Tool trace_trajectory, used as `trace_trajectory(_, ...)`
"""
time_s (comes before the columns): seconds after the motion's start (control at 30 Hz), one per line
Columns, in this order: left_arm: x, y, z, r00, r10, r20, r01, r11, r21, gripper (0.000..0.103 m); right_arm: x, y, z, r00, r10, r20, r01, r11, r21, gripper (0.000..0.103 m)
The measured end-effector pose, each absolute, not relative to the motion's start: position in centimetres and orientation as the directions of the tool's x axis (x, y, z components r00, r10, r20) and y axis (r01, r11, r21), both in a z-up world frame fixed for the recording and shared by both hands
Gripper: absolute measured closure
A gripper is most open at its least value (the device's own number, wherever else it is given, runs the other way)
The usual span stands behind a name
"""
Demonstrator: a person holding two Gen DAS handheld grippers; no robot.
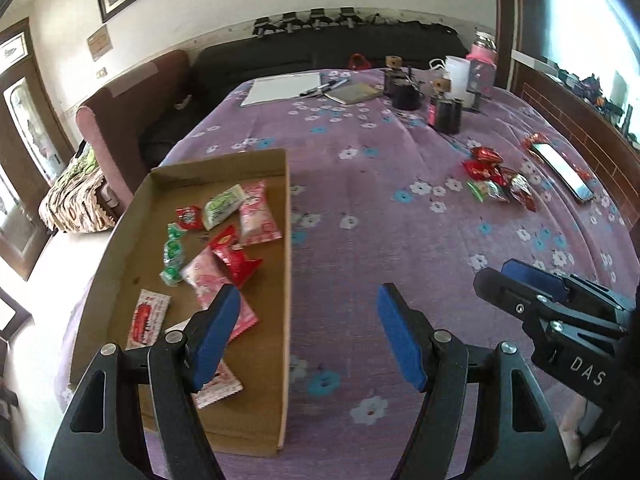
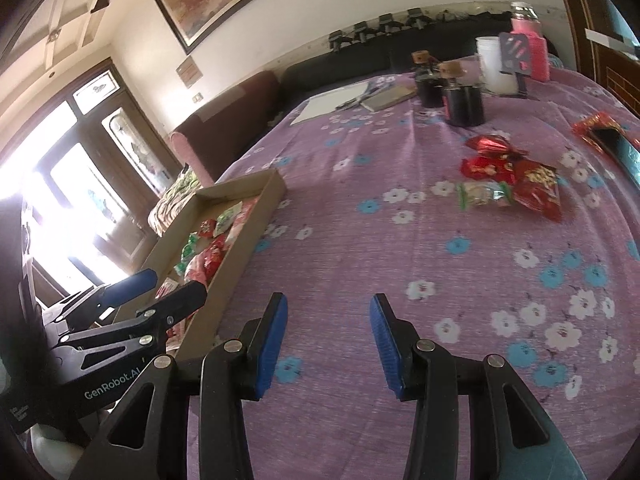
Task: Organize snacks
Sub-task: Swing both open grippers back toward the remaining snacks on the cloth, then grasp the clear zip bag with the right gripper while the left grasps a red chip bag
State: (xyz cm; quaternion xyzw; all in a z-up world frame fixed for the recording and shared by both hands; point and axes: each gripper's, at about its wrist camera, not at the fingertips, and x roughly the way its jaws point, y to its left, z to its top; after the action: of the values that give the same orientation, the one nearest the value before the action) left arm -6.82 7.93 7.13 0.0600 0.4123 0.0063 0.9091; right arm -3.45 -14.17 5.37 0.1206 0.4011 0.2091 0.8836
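Observation:
A shallow cardboard tray (image 1: 286, 280) lies on the left of the purple flowered cloth and holds several snack packets (image 1: 224, 240) in red, green and pink. The same tray (image 2: 256, 216) shows at mid-left in the right wrist view. A loose pile of red and green snack packets (image 1: 496, 178) (image 2: 508, 184) lies on the cloth at the far right. My left gripper (image 1: 308, 300) hangs open over the tray's right wall, nothing between its blue pads. My right gripper (image 2: 328, 308) is open over bare cloth, empty, near the front edge; it also appears at the right (image 1: 516, 276).
At the back of the table stand black cylinders (image 1: 446, 114), a white cup (image 1: 456, 72), a pink bottle (image 1: 482, 60), a white pad (image 1: 280, 88) and pens. A phone (image 1: 564, 170) lies on a red wrapper at the right. A pink-brown sofa (image 1: 120, 120) sits left of the table.

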Motion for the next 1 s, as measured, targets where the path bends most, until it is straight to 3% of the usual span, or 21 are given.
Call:
trace_trajectory(0.27, -6.3, 5.7, 6.3, 0.639, 0.027, -0.769, 0.099, 0.988, 0.117, 0.032, -2.5, -17.8, 5.5, 0.619, 0.414, -0.667, -0.207, 0.906, 0.369, 0.058)
trace_trajectory(0.63, -6.1, 4.7, 5.4, 0.611, -0.033, -0.791, 0.149, 0.986, 0.073, 0.032, 1.9, -27.2, 7.2, 0.704, 0.235, -0.670, -0.003, 0.945, 0.328, 0.058)
trace_trajectory(1.0, -6.4, 5.8, 5.5, 0.603, -0.058, -0.796, 0.143, 0.989, 0.037, 0.032, 12.7, -27.3, 6.6, 0.680, 0.173, -0.713, 0.043, 0.961, 0.274, 0.056)
